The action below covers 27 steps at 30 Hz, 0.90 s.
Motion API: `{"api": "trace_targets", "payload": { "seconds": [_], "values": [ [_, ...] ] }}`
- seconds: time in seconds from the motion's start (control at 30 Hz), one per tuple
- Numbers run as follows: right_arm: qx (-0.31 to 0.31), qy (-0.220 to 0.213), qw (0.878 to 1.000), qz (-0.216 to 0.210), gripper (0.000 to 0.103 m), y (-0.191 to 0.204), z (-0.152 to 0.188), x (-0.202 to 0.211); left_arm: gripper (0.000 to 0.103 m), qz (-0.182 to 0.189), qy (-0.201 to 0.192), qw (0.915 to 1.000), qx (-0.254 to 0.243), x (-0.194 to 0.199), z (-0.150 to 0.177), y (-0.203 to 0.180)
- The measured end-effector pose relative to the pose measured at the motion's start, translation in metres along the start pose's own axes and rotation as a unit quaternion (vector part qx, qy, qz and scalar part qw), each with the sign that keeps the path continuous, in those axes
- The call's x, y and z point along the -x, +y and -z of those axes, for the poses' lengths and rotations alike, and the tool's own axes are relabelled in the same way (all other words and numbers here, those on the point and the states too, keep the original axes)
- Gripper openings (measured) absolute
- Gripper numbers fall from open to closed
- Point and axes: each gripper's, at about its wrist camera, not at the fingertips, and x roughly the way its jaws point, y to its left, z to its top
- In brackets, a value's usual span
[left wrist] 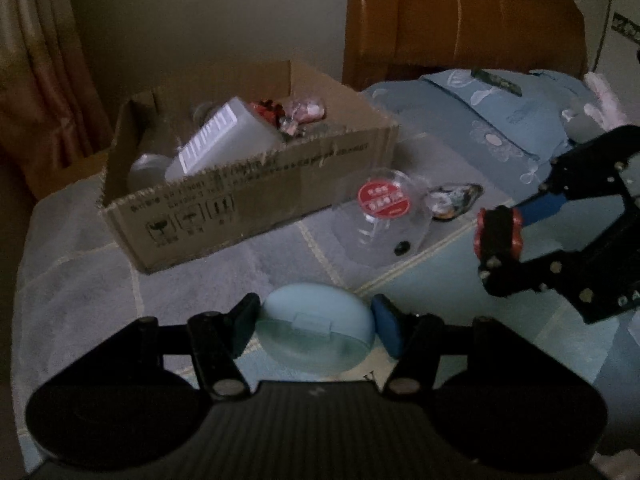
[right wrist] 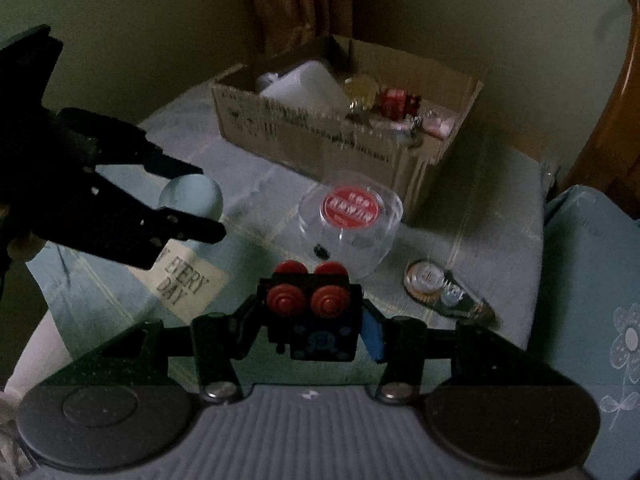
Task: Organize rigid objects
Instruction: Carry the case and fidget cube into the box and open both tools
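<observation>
My left gripper (left wrist: 314, 326) is shut on a pale blue oval case (left wrist: 314, 332), held above the bed; it also shows in the right wrist view (right wrist: 191, 196). My right gripper (right wrist: 310, 320) is shut on a black block with red round knobs (right wrist: 310, 312), seen from the left wrist view too (left wrist: 498, 236). An open cardboard box (left wrist: 256, 196) (right wrist: 320, 136) sits ahead on the bed, holding a white plastic container (left wrist: 224, 140) and small red items. A clear cup with a red sticker (left wrist: 380, 216) (right wrist: 350, 220) lies beside the box.
A small dark packet of round items (right wrist: 444, 294) (left wrist: 452, 202) lies right of the cup. A card printed "EVERY DAY" (right wrist: 184, 280) lies on the grey-checked blanket (left wrist: 80, 280). Blue floral bedding (left wrist: 500, 120) and a wooden headboard (left wrist: 460, 20) are at right; a curtain (left wrist: 36, 60) at left.
</observation>
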Motion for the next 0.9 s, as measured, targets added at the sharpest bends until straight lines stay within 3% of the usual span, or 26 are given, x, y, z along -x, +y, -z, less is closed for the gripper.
{"api": "trace_targets", "payload": {
  "seconds": [0.23,0.43,0.6,0.8,0.87,0.9],
  "values": [
    [0.001,-0.030,0.999,0.013,0.057,-0.003,-0.027,0.020,0.060,-0.004,-0.020,0.9998,-0.004,0.025,-0.020,0.003],
    [-0.011,-0.053,0.998,0.015,0.057,-0.017,-0.071,0.024,0.060,-0.013,-0.040,0.9991,-0.008,0.039,-0.045,0.011],
    [-0.011,-0.056,0.998,0.026,0.057,-0.028,-0.117,0.004,0.060,-0.014,-0.039,0.9991,-0.009,0.032,-0.081,0.021],
    [-0.023,-0.053,0.998,0.040,0.057,-0.038,-0.158,-0.027,0.060,-0.040,-0.052,0.9978,-0.011,0.022,-0.121,0.038],
    [-0.039,-0.063,0.996,0.046,0.068,-0.043,-0.166,-0.033,0.060,-0.048,-0.052,0.9975,-0.008,0.017,-0.130,0.043],
    [-0.052,-0.067,0.995,0.048,0.080,-0.048,-0.169,-0.036,0.060,-0.051,-0.052,0.9973,-0.005,0.013,-0.133,0.046]
  ]
}}
